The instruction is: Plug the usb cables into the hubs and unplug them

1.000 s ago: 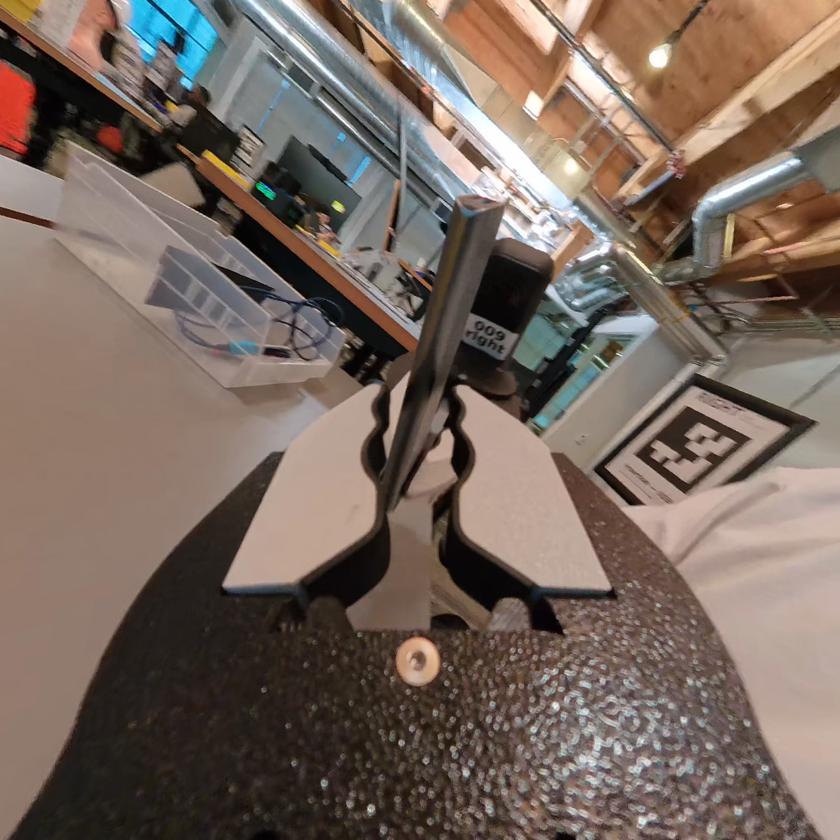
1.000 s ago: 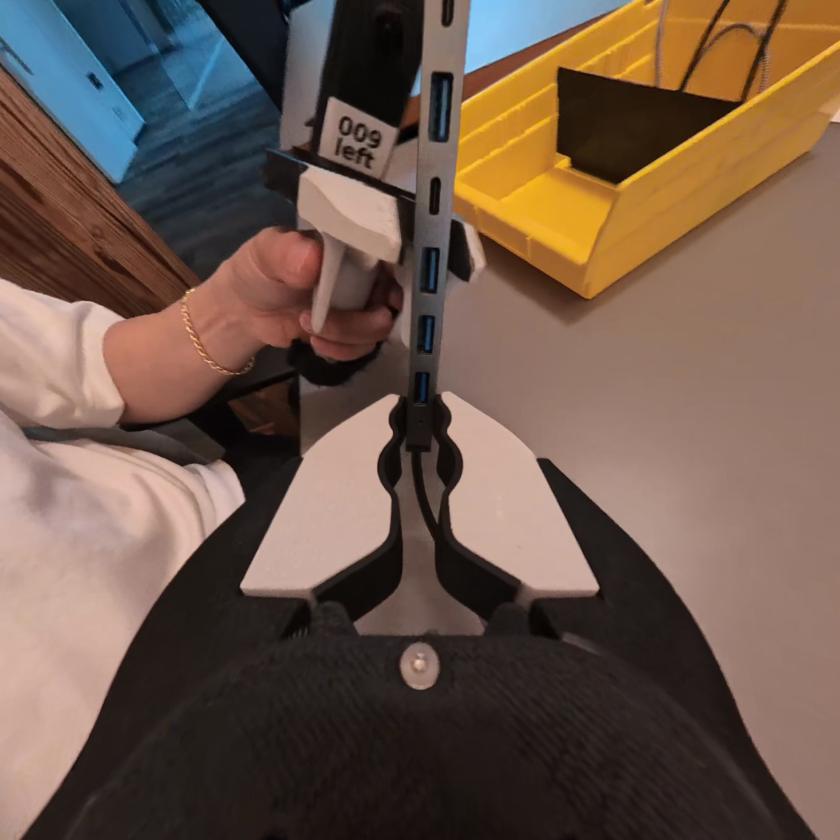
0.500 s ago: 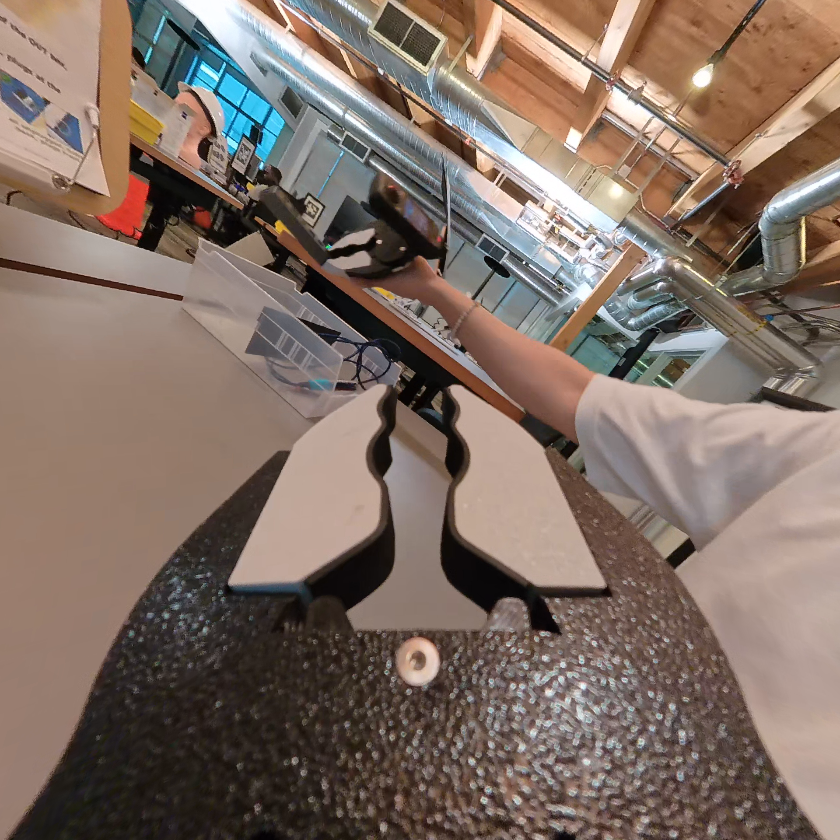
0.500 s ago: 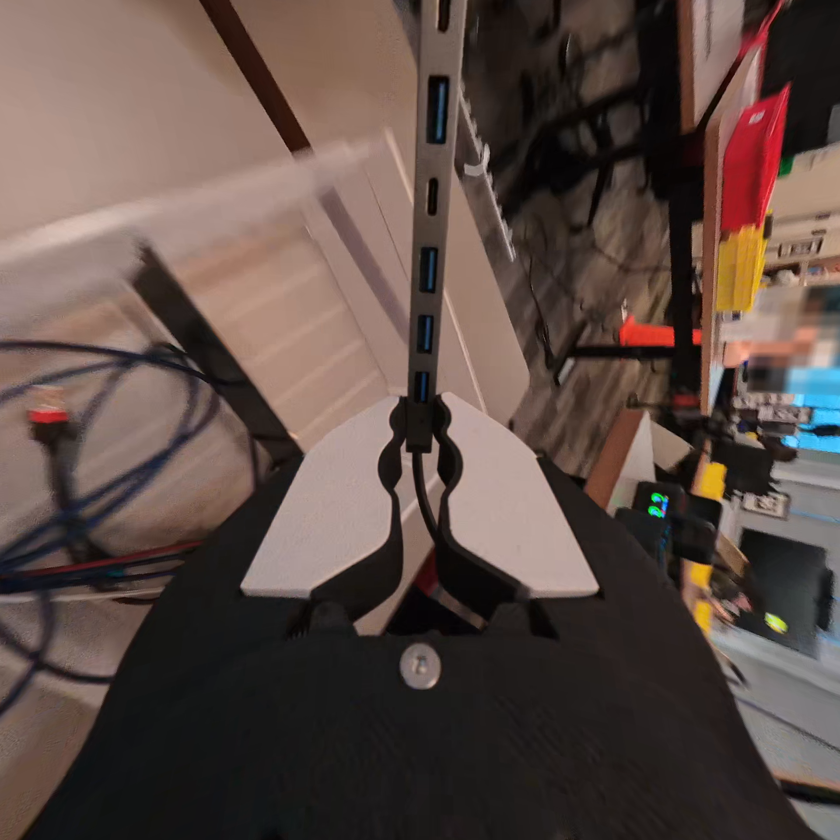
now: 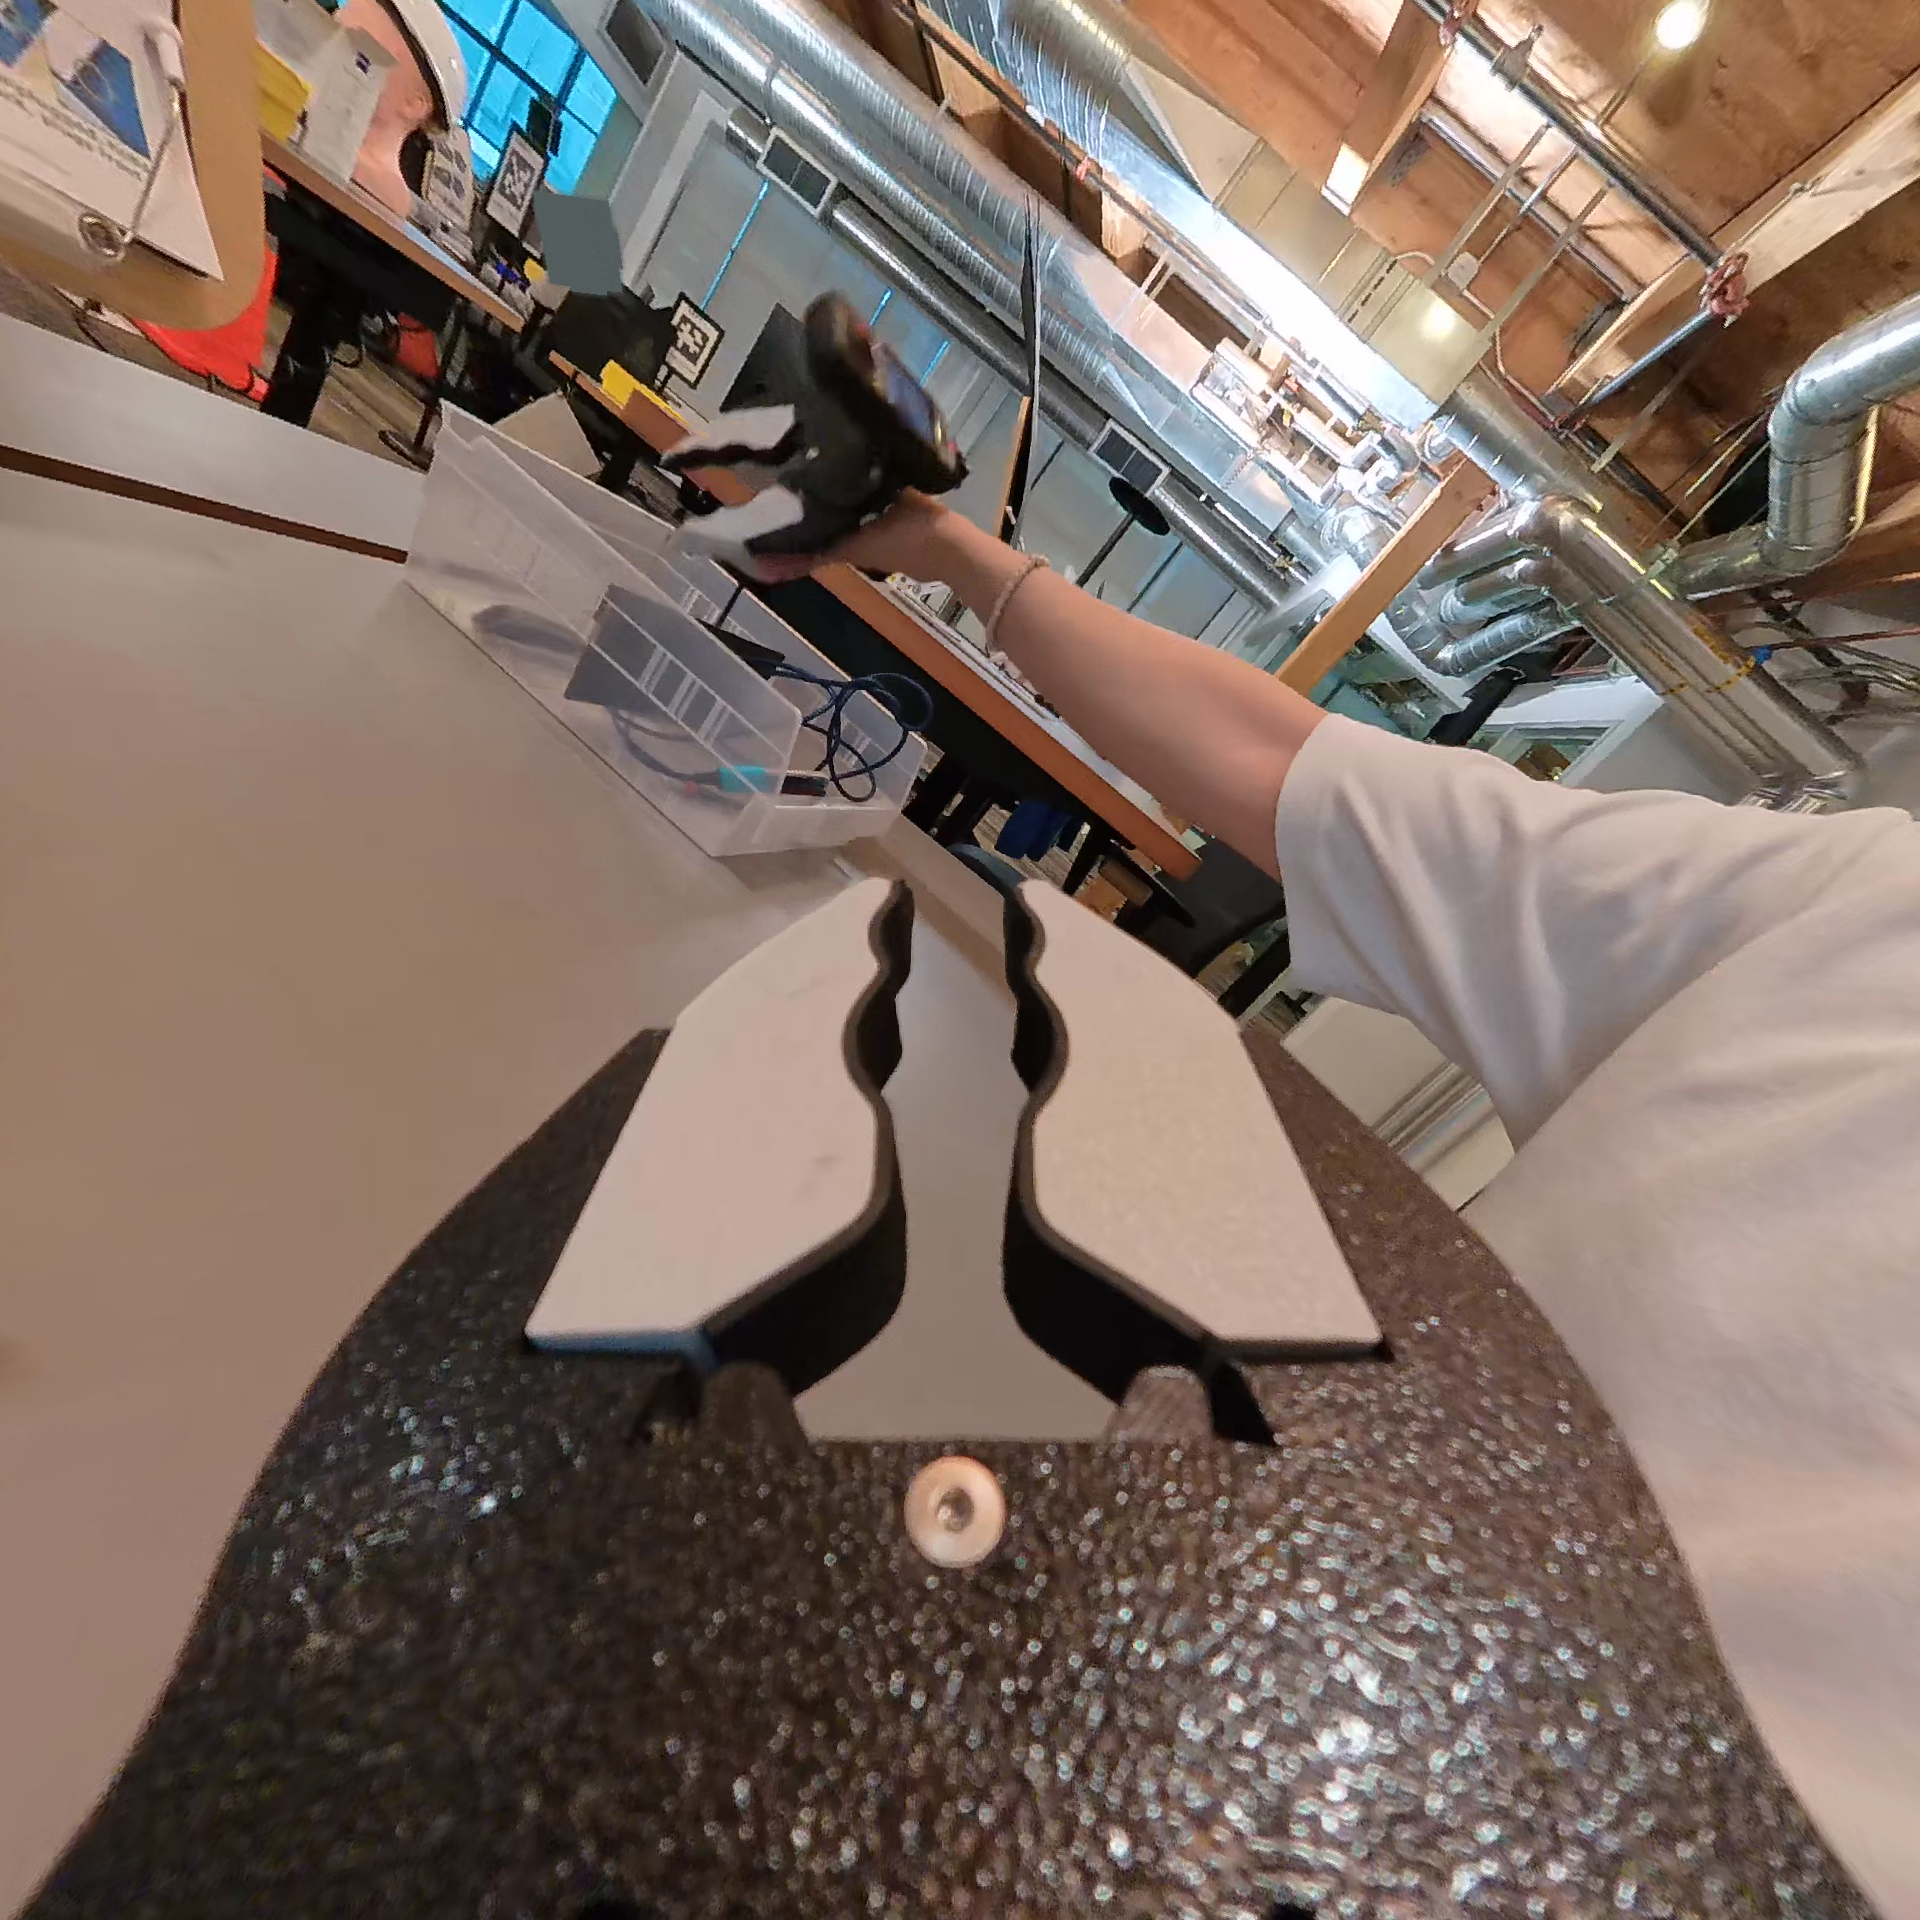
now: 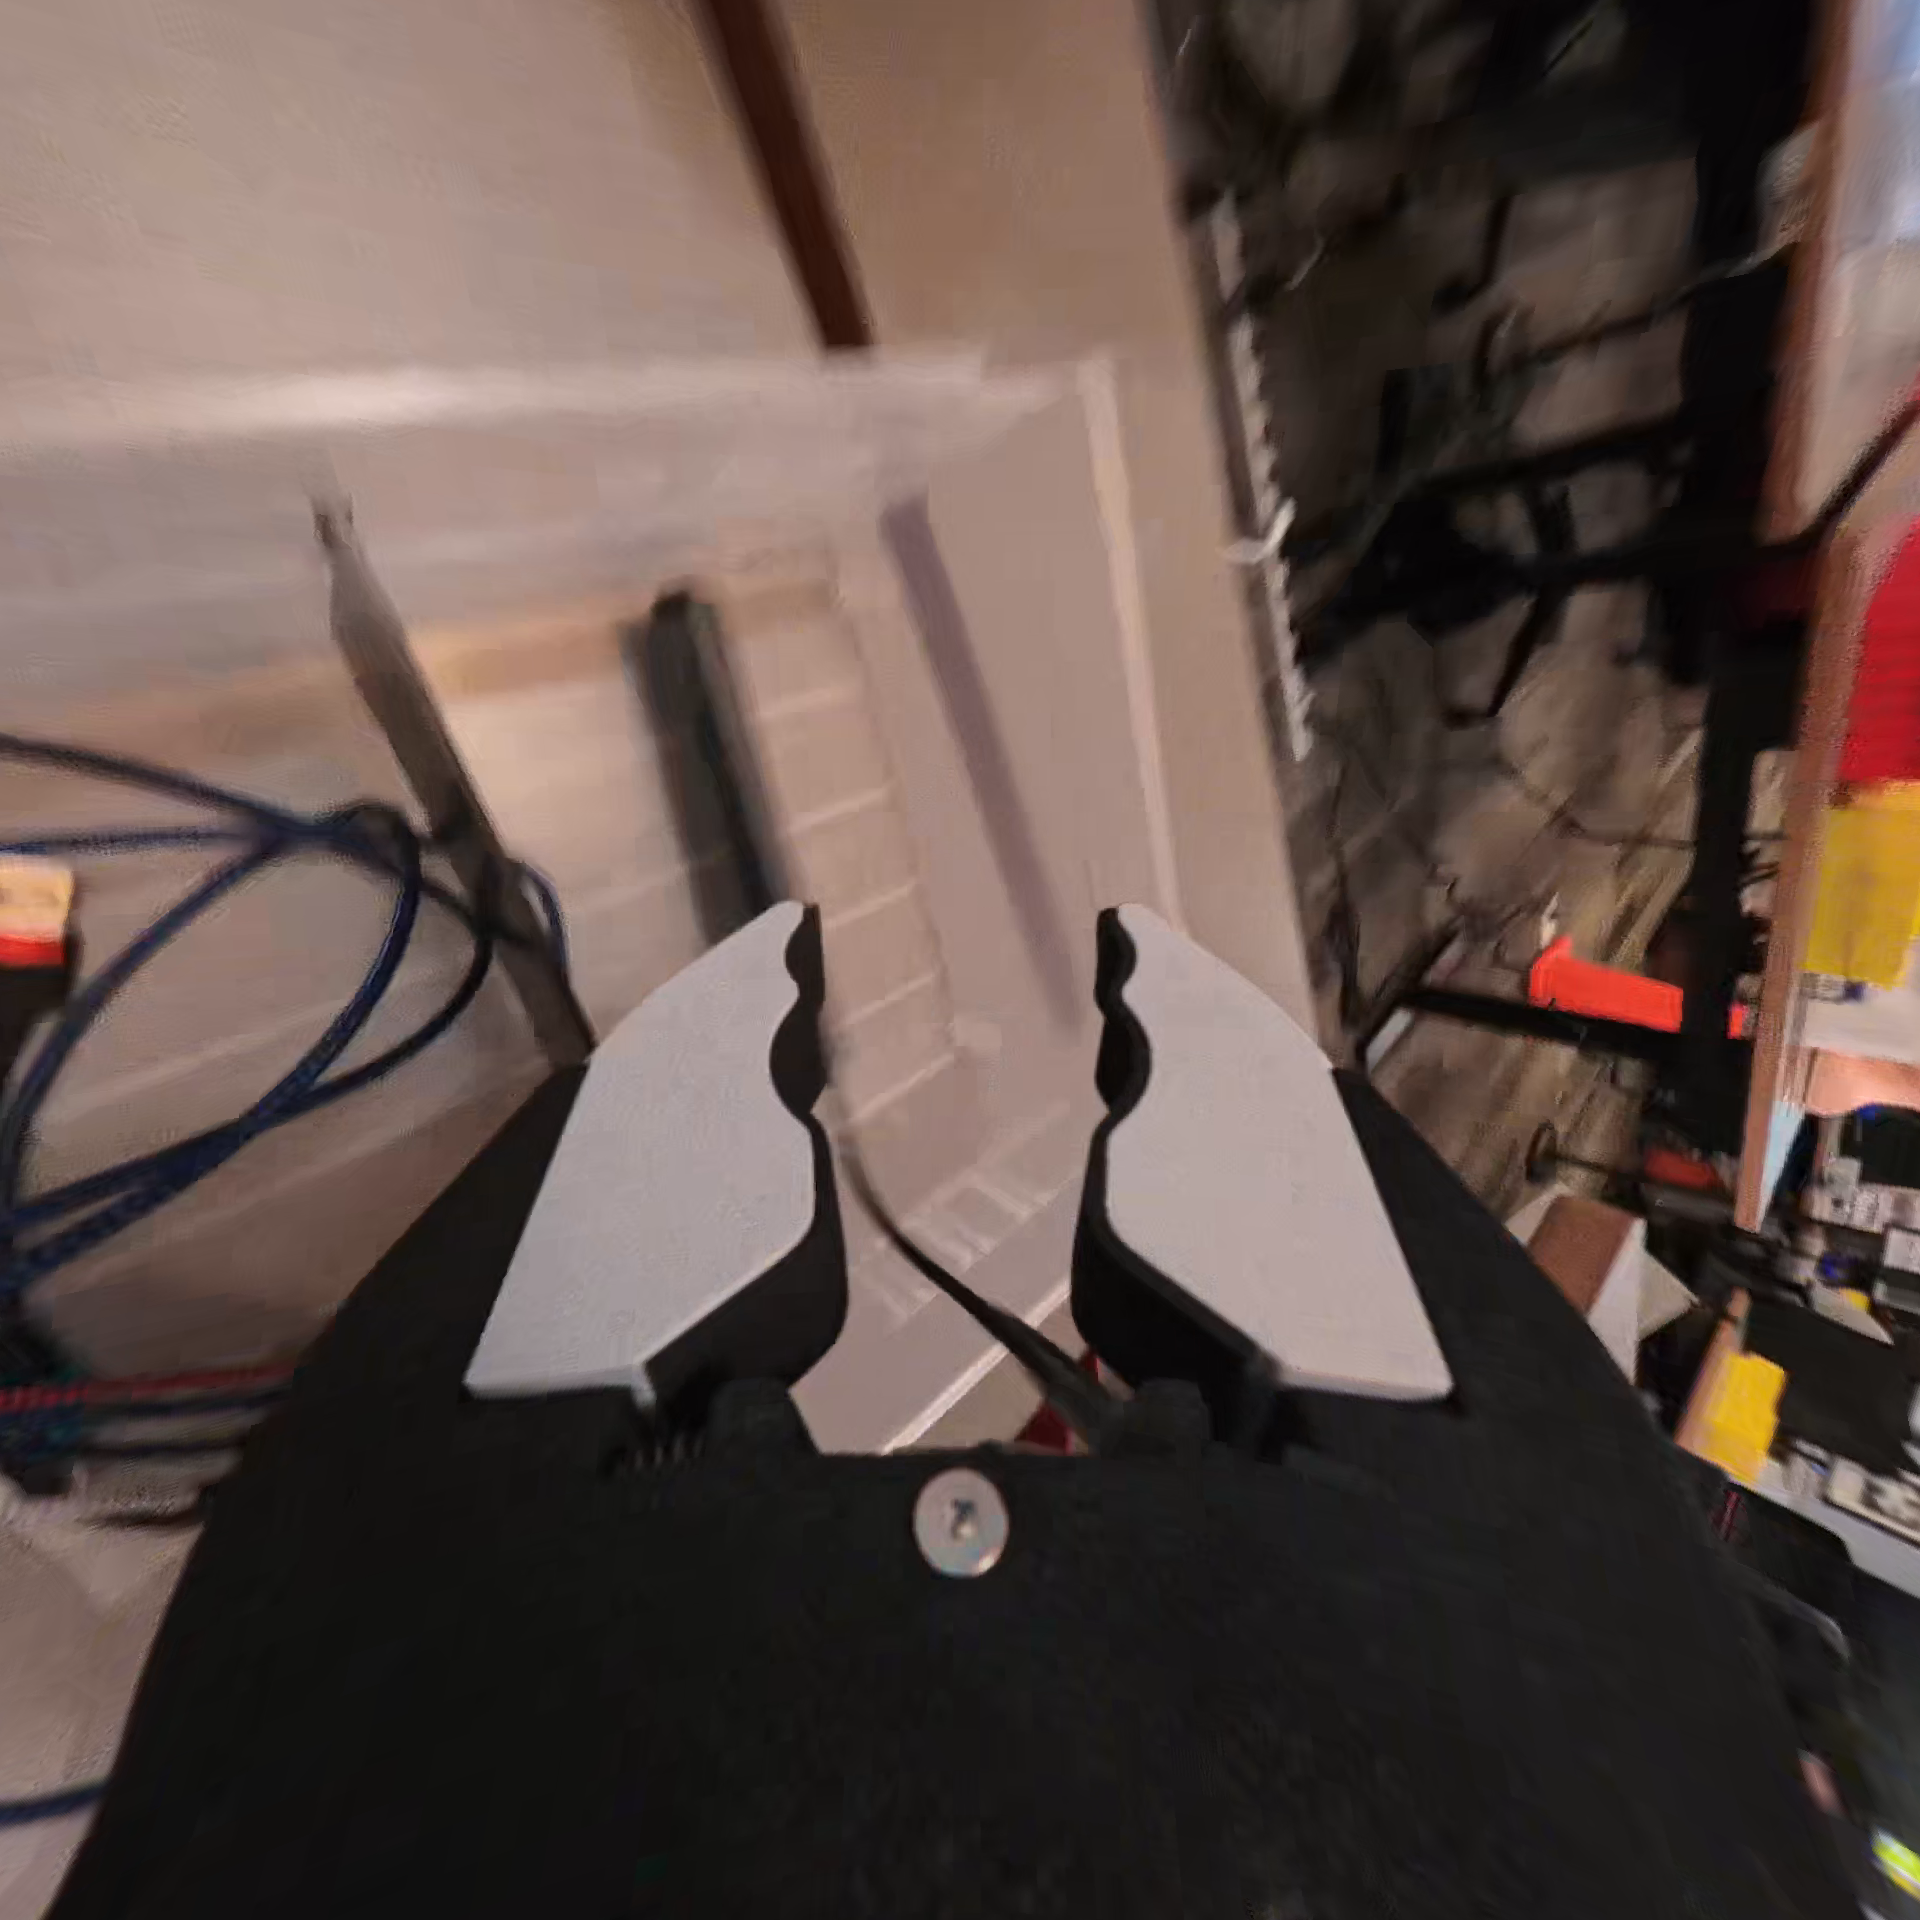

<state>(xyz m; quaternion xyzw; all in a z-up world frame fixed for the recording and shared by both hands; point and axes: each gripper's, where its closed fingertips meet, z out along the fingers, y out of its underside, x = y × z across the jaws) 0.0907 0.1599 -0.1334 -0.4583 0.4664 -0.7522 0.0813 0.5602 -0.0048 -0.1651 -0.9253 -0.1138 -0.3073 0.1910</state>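
Observation:
My left gripper (image 5: 956,904) is open with nothing between its fingers, low over the beige table (image 5: 260,935). My right gripper (image 6: 956,920) is open wide above the clear plastic bin (image 6: 1039,582). It also shows in the left wrist view (image 5: 717,488), held up over that bin (image 5: 499,540). Past its fingertips a blurred grey bar (image 6: 977,748), seemingly the hub, is inside the bin and free of the pads. A thin black cable (image 6: 935,1268) runs between the finger bases. Blue cables (image 6: 260,935) and a red plug (image 6: 31,935) lie in the bin's left part.
A dark divider (image 6: 696,769) stands in the bin. The person's arm in a white sleeve (image 5: 1507,935) reaches across the right side. Beyond the table's edge are the floor and dark table legs (image 6: 1558,520). Other workbenches (image 5: 1039,717) stand behind. Some 50 cm of space lies between my two pairs of fingers. My left tips are about 40 cm from the red plug (image 6: 31,935), my right tips only 15 cm. My right gripper is the nearer one to the blurred grey bar (image 6: 977,748): about 15 cm, against 60 cm.
A second ago both grippers held the grey hub. My left let go, my right carried it over the clear bin, then opened, and the hub left its grasp.

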